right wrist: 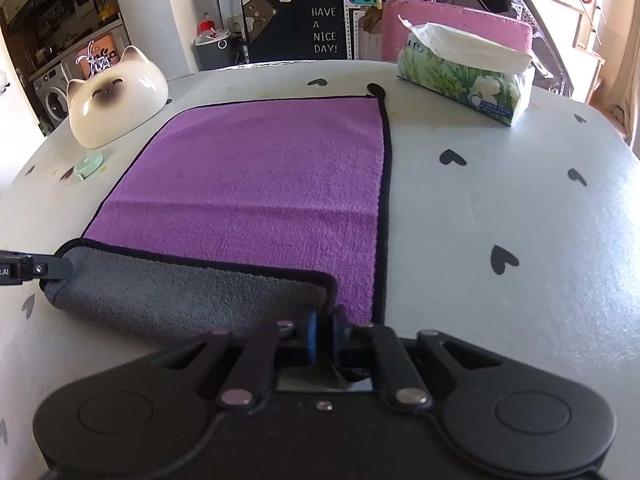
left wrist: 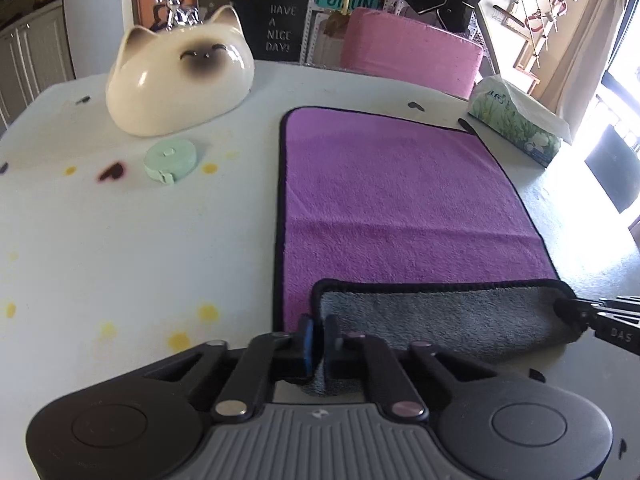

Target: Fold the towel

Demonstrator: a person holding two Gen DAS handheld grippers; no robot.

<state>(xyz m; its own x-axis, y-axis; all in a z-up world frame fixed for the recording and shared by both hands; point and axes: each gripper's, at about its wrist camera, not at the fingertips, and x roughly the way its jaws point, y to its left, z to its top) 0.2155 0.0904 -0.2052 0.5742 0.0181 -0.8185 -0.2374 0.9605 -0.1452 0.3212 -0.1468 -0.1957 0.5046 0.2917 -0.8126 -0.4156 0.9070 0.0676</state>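
Note:
A purple towel [left wrist: 400, 196] with black trim and a grey underside lies flat on the white table; it also shows in the right wrist view [right wrist: 260, 176]. Its near edge is turned over, so a grey strip [left wrist: 444, 316] faces up. My left gripper [left wrist: 319, 330] is shut on the near left corner of that strip. My right gripper [right wrist: 325, 322] is shut on the near right corner of the grey strip [right wrist: 188, 296]. Each gripper shows at the edge of the other's view: the right gripper [left wrist: 580, 314] and the left gripper [right wrist: 44, 270].
A ceramic cat bowl [left wrist: 180, 80] and a mint tape measure [left wrist: 170, 158] sit left of the towel. A tissue pack [right wrist: 468, 74] stands at the back right. A pink chair back [left wrist: 412, 50] rises behind the table [right wrist: 500, 208].

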